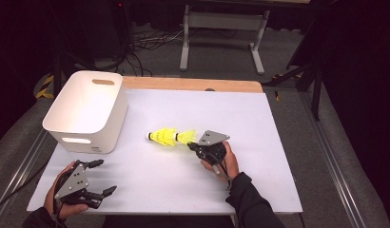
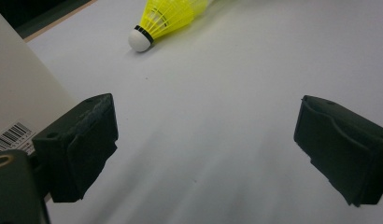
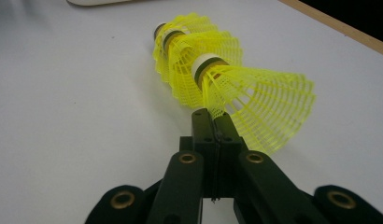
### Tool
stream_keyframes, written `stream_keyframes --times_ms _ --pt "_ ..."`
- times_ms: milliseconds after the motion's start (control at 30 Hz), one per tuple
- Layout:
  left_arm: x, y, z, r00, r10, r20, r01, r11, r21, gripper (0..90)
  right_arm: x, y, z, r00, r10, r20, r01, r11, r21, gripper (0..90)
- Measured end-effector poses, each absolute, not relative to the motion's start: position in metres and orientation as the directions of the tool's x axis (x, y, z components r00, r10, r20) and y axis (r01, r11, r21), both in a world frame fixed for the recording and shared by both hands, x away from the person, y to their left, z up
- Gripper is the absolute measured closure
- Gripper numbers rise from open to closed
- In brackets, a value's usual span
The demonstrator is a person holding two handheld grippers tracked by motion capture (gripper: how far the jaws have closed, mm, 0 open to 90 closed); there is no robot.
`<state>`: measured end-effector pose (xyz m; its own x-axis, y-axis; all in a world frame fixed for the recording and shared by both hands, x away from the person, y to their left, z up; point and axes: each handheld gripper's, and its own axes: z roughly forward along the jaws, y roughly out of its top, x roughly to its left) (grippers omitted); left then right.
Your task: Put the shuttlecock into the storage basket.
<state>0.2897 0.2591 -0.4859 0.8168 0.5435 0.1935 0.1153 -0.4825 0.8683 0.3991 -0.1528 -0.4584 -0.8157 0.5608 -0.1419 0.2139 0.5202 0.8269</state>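
While the right claw [image 3: 212, 116] pinches the yellow shuttlecock stack [image 1: 171, 137] by its rear skirt on the worktop [image 1: 278, 142], lift gently, avoiding crushing; left claw [image 1: 102, 176] rests released near the white bin [image 1: 83, 114].

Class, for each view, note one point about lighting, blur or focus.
High view: white table brightly lit, surroundings almost black. Left gripper view: jaws near the lens are soft and the yellow shuttlecock is sharper. Right gripper view: shuttlecocks' netting crisp, far table edge blurred.

White bin [image 1: 86, 111] blocks table's left rear; mat [image 1: 259, 123] right side open.
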Motion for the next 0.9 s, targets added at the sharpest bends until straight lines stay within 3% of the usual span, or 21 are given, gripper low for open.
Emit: stream_keyframes --times_ms 900 --pt "0.289 0.256 -0.486 0.829 0.525 0.194 0.106 -0.487 0.867 7.3 0.41 -0.111 -0.466 -0.837 0.534 -0.117 0.231 0.539 0.81 90.0"
